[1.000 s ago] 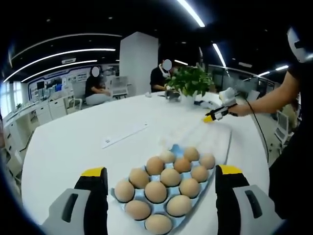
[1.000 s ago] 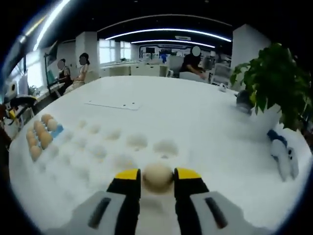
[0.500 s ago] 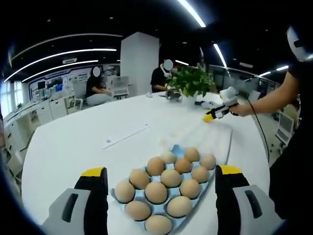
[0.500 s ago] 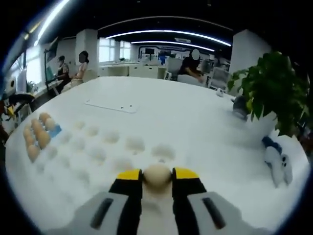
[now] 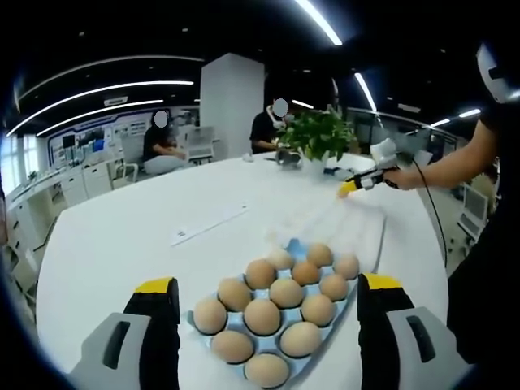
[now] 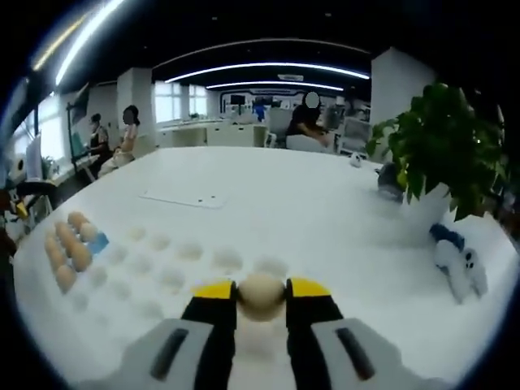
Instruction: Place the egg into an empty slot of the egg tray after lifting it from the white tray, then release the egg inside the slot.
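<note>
Right tool first: its yellow-tipped jaws are closed tight on the egg, which sits pinched between them, pale beige, smooth, rounded, no crack that I can see. It looks lifted, hanging above the white tray, whose shallow dimples spread out below and ahead of it. So the pick-up reads as done; the carry across, the lowering into a slot and the letting go are all left.

Over in the left gripper view, the left tool hangs with jaws spread wide and nothing between them, straddling the near end of the egg tray. That blue tray carries brown eggs in tight rows; whether a slot is free I can't tell from here, though a bare blue patch shows at its far corner. Beyond it lies the white tray on the desk, and farther out the right tool appears small at the end of the person's reaching arm, well apart from the egg tray. Farther still, a green plant stands on the desk
</note>
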`<state>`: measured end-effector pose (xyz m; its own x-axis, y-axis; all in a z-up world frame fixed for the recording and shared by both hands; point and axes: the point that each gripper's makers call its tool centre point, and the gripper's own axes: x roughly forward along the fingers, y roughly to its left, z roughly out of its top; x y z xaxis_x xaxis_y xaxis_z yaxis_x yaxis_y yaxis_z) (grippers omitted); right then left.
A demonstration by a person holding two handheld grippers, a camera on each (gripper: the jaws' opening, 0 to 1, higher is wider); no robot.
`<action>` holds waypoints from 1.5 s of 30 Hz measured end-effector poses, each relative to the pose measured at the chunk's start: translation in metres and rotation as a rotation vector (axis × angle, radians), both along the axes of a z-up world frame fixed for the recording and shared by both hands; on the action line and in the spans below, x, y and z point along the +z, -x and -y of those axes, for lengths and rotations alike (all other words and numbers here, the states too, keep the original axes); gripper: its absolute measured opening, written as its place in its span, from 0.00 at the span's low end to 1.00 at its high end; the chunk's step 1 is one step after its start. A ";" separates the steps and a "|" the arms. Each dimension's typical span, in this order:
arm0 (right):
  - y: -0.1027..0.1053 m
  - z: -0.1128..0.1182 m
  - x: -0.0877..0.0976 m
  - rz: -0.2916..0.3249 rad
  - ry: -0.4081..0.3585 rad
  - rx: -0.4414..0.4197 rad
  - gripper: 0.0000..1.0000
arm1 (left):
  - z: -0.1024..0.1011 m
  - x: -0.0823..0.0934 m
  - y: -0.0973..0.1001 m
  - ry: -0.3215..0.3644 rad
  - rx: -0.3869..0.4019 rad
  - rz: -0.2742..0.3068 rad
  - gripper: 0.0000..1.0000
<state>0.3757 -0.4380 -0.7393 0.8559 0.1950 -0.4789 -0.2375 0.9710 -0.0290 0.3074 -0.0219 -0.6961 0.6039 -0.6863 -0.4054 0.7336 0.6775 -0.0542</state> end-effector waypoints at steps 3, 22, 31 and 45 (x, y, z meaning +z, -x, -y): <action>-0.001 -0.012 0.004 0.011 -0.010 0.022 0.22 | -0.001 0.000 0.000 0.001 -0.002 -0.001 0.91; -0.013 -0.093 0.007 0.030 -0.068 0.173 0.22 | -0.018 0.001 0.001 0.000 0.008 0.003 0.90; -0.014 -0.140 0.006 0.032 -0.096 0.260 0.22 | -0.023 0.000 0.001 0.002 0.007 0.004 0.90; -0.014 -0.212 0.001 0.020 -0.133 0.398 0.22 | -0.030 0.001 -0.001 0.009 0.010 0.009 0.90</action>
